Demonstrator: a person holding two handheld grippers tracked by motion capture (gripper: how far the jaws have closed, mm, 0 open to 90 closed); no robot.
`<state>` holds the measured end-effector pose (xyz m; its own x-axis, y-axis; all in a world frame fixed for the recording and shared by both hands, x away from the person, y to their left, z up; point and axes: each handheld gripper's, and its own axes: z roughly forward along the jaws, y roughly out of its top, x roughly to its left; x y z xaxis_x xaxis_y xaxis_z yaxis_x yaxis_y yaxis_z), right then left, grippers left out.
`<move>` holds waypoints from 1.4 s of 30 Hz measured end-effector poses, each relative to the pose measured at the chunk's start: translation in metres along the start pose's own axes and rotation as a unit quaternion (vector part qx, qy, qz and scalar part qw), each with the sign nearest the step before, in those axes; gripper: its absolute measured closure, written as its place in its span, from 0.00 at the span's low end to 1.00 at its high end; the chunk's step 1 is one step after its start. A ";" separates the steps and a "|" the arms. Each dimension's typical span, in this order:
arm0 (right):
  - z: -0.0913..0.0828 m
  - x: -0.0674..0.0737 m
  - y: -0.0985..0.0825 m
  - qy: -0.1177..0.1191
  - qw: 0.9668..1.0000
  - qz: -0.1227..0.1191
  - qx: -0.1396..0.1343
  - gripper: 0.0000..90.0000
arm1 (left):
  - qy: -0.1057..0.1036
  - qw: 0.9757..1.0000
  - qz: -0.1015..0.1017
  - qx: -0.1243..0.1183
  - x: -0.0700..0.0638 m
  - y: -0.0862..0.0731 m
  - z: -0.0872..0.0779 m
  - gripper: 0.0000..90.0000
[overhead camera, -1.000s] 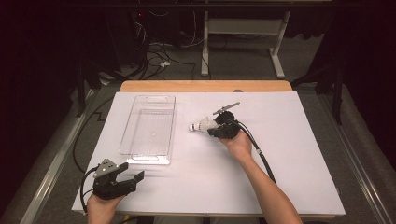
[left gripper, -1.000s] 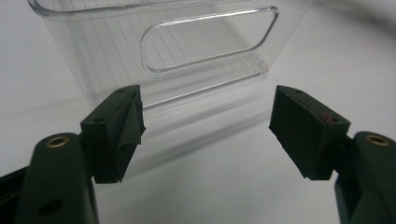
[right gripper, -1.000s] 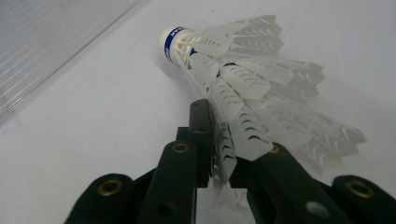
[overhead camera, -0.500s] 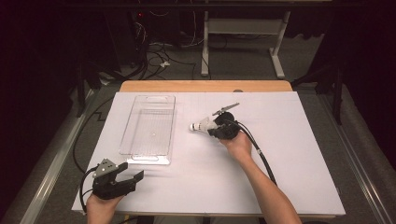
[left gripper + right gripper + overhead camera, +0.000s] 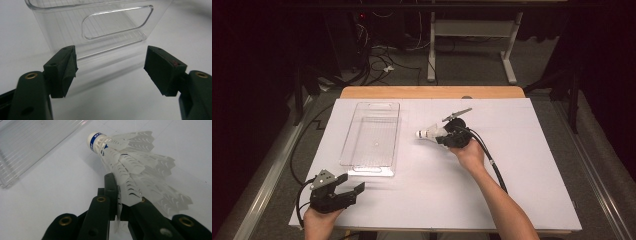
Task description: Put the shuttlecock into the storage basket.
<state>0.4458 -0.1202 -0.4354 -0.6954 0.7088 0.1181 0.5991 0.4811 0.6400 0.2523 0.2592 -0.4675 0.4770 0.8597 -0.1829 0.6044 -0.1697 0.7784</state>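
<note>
1. Little has shifted since the earlier frame: both hands sit where they were, and the right tongs [image 5: 117, 195] have just finished closing on the skirt of the shuttlecock [image 5: 125, 160].
2. Left tongs [image 5: 110, 67], nearest the person, hang wide and empty before the end wall of the clear tray [image 5: 100, 27].
3. Mid-surface, the shuttlecock is pinched by its feathers, cork pointing toward the tray [image 5: 372, 132], just beside it on the white surface [image 5: 512, 200].
4. Judgement: lift gently, since thin feathers may slip or crush; clear the tray's rim before releasing inside.
</note>
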 end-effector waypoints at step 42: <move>-0.021 0.020 0.037 0.044 0.999 -0.014 -0.027 0.99 | 0.003 1.000 0.002 -0.002 0.001 0.000 -0.001 0.30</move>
<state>0.4455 -0.0988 -0.3933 -0.7455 0.6458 0.1649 0.5586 0.4704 0.6831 0.2522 0.2601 -0.4674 0.4750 0.8622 -0.1762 0.6001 -0.1709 0.7814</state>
